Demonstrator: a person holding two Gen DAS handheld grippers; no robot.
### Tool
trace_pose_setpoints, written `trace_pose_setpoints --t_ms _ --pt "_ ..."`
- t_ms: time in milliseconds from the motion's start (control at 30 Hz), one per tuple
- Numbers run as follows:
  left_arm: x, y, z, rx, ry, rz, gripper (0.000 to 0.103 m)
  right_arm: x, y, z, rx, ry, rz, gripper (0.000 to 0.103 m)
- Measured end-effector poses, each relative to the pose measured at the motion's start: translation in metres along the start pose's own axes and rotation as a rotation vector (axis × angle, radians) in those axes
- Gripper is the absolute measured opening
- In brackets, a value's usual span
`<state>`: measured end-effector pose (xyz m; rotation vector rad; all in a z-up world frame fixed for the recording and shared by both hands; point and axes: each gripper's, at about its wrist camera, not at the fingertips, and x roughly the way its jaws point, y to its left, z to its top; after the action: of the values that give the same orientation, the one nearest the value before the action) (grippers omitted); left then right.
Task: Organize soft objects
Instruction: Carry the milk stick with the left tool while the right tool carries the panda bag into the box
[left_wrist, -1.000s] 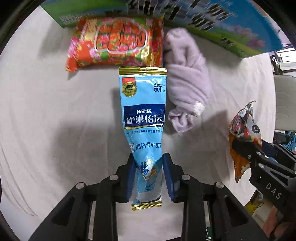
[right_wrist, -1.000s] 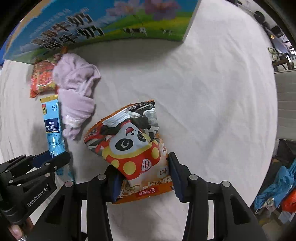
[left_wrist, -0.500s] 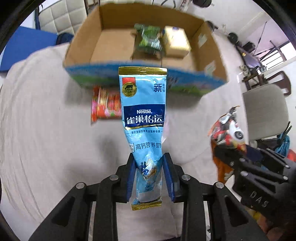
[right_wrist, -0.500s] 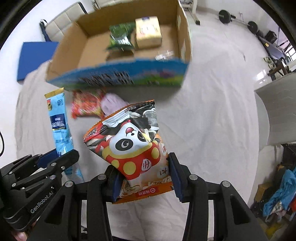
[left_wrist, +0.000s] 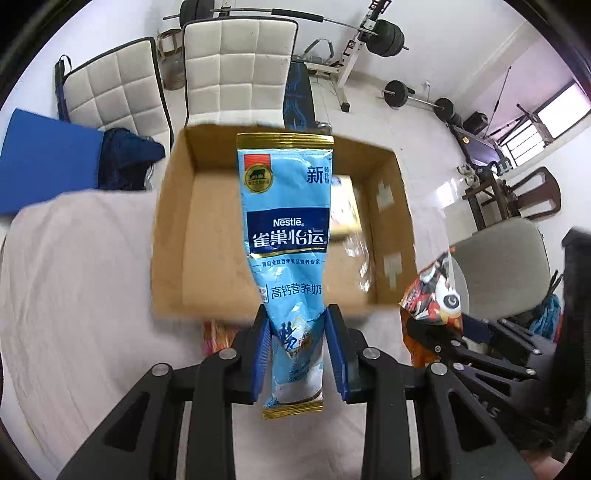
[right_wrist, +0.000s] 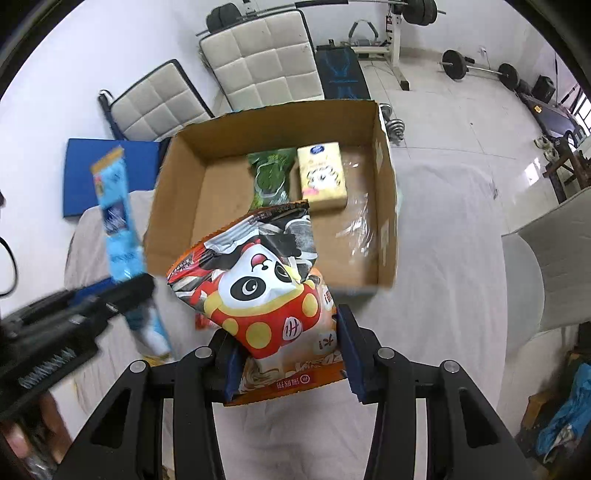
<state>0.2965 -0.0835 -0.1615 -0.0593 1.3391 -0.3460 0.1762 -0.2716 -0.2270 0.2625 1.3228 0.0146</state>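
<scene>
Carrying step: our left gripper (left_wrist: 297, 347) pinches the sachet (left_wrist: 286, 236), our right gripper (right_wrist: 286, 356) clamps the panda bag (right_wrist: 258, 288), both near the box (right_wrist: 384, 184); next, reach farther over it and release.

Long light-blue foil Nestle sachet (left_wrist: 286, 236) hides most of the open brown cardboard box (left_wrist: 173, 236) floor in left wrist view; yellow pack behind it only partly shows. In right wrist view, sachet + left gripper (right_wrist: 74, 317) are motion-blurred. Panda-print snack bag (right_wrist: 266, 295) covers box's near wall & a red-orange packet beneath.
</scene>
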Motion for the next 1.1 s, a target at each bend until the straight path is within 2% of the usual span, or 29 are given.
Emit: trace_pose_setpoints --t_ms 100,200,400,633,867,1033,1067,1100 --pt "0.014 0.009 0.035 0.002 0.024 0.015 0.026 0.029 -0.006 0.029 0.040 0.041 -0.024 0.047" --pt "0.032 0.013 0.059 0.010 0.043 0.041 0.026 0.060 -0.011 0.043 0.063 0.079 -0.060 0.047" --pt "0.091 0.034 0.101 -0.023 0.146 0.066 0.026 0.115 -0.015 0.055 0.091 0.147 -0.134 0.047" --pt "0.153 0.051 0.125 -0.035 0.240 0.098 0.026 0.160 -0.022 0.060 0.164 0.213 -0.175 0.047" --pt "0.187 0.060 0.137 -0.048 0.291 0.095 0.027 0.192 -0.033 0.057 0.261 0.280 -0.162 0.048" --pt "0.198 0.061 0.143 -0.041 0.323 0.085 0.029 0.201 -0.032 0.054 0.231 0.290 -0.189 0.048" --pt "0.199 0.062 0.144 -0.046 0.328 0.087 0.030 0.200 -0.031 0.054 0.224 0.288 -0.191 0.052" --pt "0.198 0.063 0.144 -0.059 0.333 0.082 0.030 0.200 -0.030 0.054 0.216 0.288 -0.199 0.063"
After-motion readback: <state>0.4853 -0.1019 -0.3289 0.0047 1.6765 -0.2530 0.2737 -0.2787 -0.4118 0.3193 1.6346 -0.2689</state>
